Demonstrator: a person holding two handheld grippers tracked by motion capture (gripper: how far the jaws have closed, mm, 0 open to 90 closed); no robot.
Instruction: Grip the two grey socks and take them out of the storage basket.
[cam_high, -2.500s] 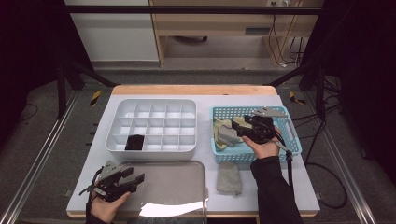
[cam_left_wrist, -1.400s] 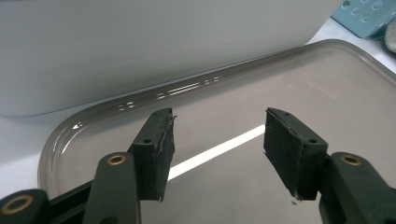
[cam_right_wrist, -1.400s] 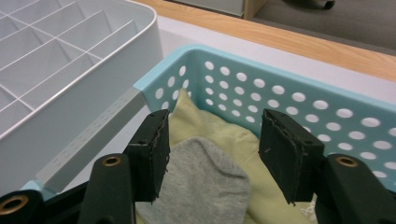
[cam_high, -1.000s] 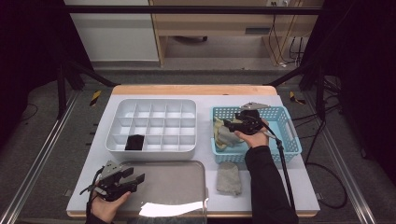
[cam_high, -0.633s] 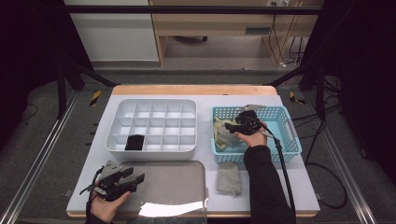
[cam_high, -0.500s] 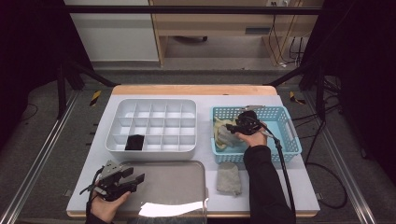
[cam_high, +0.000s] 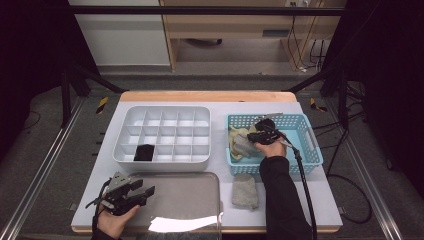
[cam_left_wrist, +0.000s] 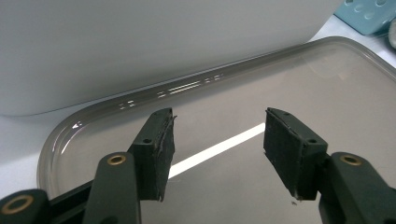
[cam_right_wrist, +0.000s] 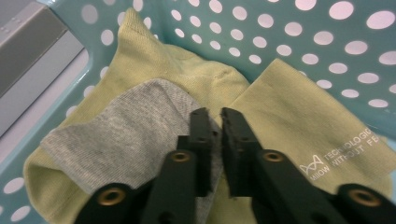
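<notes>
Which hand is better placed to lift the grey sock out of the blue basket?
Right. The right tongs are inside the blue basket, jaws just closed on the grey sock lying on the yellow socks. The left tongs hang open over the clear lid, far off.

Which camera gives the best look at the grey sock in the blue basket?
The right gripper view: the grey sock lies close up on yellow-green socks, the right gripper closed on its edge. The high view shows it small in the basket. The left gripper view looks elsewhere.
</notes>
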